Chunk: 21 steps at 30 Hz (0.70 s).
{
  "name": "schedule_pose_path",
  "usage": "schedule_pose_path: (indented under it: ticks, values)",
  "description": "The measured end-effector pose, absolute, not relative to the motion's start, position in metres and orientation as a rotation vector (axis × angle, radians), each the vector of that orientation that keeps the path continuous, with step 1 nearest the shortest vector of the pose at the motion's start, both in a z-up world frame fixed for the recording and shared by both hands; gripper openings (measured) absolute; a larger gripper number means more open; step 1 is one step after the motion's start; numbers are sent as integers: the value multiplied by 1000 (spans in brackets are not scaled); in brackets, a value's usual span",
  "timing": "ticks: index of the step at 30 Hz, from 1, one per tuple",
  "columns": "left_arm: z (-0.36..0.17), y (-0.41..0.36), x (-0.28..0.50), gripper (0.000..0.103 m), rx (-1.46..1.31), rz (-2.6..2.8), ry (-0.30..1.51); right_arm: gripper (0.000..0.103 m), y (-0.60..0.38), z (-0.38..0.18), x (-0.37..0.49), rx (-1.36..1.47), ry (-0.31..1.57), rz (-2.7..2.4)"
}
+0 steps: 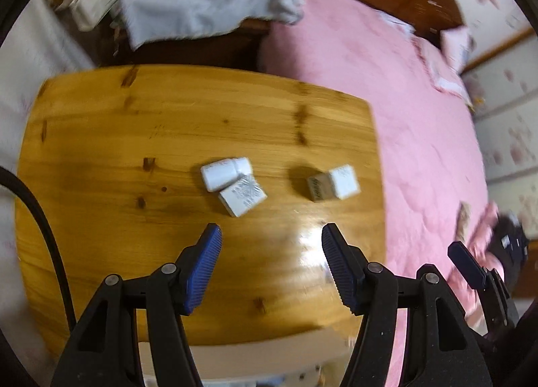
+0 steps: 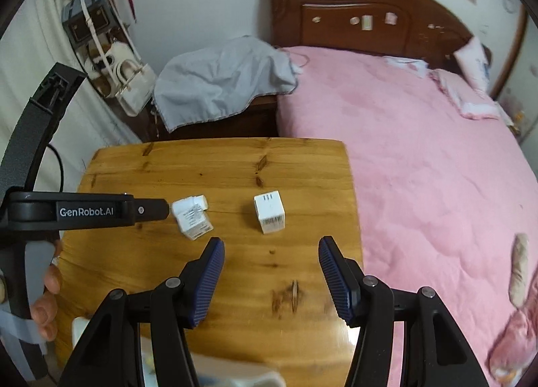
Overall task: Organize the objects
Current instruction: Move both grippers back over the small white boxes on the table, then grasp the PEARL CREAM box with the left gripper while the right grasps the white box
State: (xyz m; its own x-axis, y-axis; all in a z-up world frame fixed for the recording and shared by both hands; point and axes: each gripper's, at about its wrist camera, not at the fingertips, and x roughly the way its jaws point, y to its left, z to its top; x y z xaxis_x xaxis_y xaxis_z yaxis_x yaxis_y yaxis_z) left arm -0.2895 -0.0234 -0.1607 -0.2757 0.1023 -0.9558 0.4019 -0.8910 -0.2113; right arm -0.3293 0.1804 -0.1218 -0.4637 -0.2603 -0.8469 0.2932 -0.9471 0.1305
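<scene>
Right now both of your tools are spread with nothing between the pads, hovering over the near part of the wooden surface [image 1: 101, 125]. Your left tool [image 1: 270, 262] points at the gap between two clusters. Ahead and slightly left lie the white bottle [image 1: 227, 170] and the flat white box [image 1: 242, 199], touching each other; the bottle lies on its side, long axis running roughly across your view. Ahead and to the right stands the small cube box [image 1: 333, 185], well apart from that pair.

From your right tool [image 2: 271, 272] the cube box [image 2: 269, 212] sits almost straight ahead, between the lines of the two fingers, so that hand looks better placed for it. The bottle and flat box [image 2: 193, 219] lie near the left tool's tip [image 2: 158, 210], which suits the left hand.
</scene>
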Motion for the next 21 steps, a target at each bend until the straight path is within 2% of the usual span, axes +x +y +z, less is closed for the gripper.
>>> schedule_pose_path:
  ticks: [10, 11, 21]
  values:
    - [-233, -29, -324, 66, 1680, -2025, 762, 59, 167, -217, -392, 1427, 107, -2297]
    - [-236, -30, -326, 71, 1677, -2009, 760, 59, 165, -223, -394, 1429, 110, -2288]
    - [-255, -34, -317, 72, 1624, -1888, 744, 59, 154, -261, -401, 1433, 115, -2247]
